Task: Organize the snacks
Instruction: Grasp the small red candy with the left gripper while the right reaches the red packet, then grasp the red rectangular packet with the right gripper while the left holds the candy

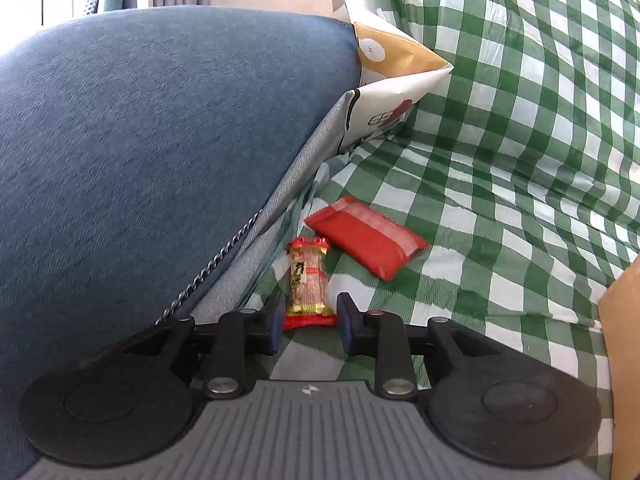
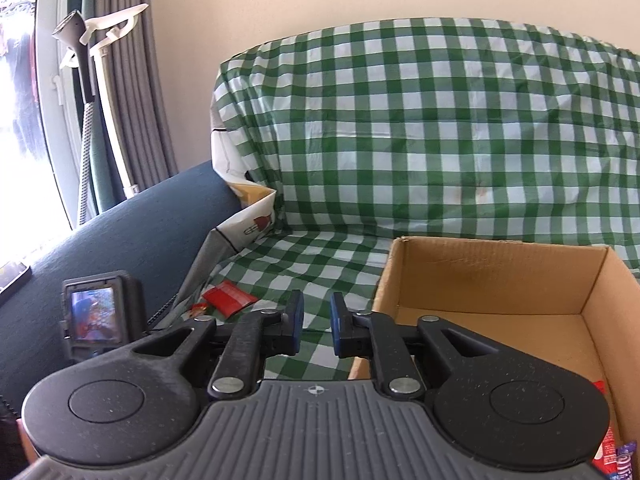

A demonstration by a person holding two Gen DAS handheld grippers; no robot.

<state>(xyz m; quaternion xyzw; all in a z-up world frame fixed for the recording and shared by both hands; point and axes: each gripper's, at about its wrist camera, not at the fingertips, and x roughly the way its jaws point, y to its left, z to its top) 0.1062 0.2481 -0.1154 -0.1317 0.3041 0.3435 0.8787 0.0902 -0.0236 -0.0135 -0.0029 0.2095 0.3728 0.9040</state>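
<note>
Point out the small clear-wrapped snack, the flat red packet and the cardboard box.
small clear-wrapped snack [image 1: 308, 280]: left wrist view, middle of its wrapper.
flat red packet [image 1: 366, 236]: left wrist view, centre of its top face.
cardboard box [image 2: 496, 276]: right wrist view, inner back wall.

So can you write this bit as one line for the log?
left tongs: open around small snack, not squeezing | right tongs: open, empty, beside box | red packet: on checked cloth
</note>
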